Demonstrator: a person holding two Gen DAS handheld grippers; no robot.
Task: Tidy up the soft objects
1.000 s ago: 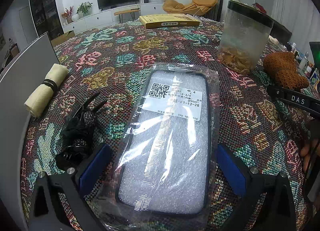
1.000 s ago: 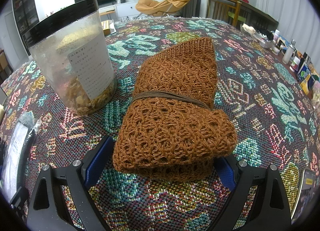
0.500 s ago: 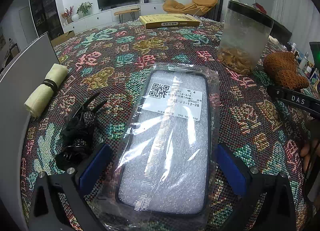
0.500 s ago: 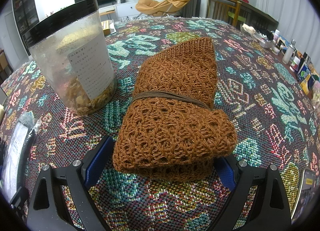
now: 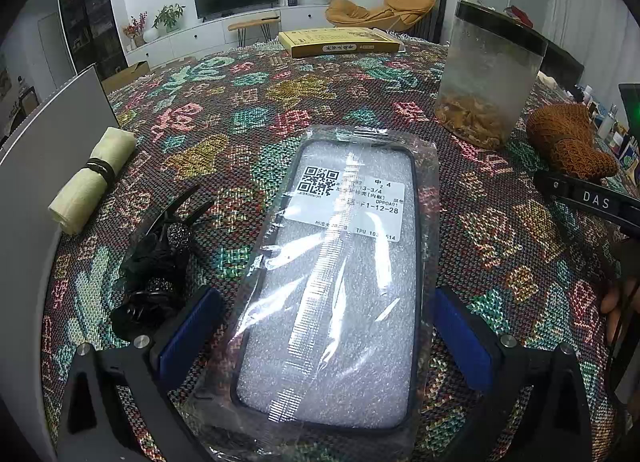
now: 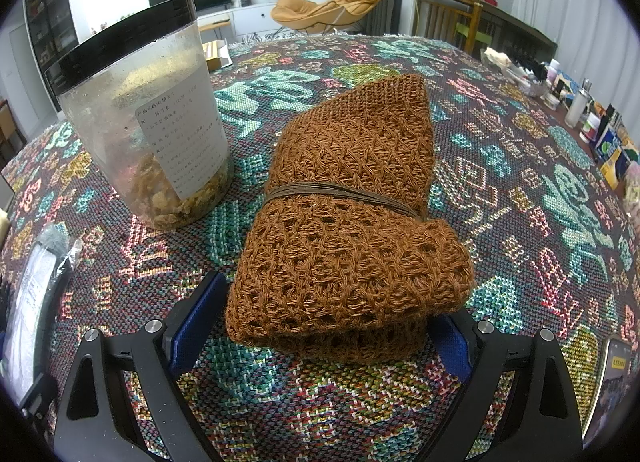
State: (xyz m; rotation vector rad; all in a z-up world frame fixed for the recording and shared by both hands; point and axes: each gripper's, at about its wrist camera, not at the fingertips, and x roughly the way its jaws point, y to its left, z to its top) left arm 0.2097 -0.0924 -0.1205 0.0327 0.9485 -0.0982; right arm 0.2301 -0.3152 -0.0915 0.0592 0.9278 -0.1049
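Right gripper (image 6: 320, 326) spread wide around the near end of the bound brown knit roll (image 6: 348, 230) on the surface beside the jar (image 6: 144, 118), left gripper (image 5: 326, 330) likewise wide astride a bagged phone case (image 5: 340, 282); probably light, squashy, best pinched mid-roll.

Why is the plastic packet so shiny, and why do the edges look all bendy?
Left wrist view: room light glares in white streaks off the packet. Both views: the fisheye lens curves the tablecloth and darkens the corners; the knitted bundle stays sharp.
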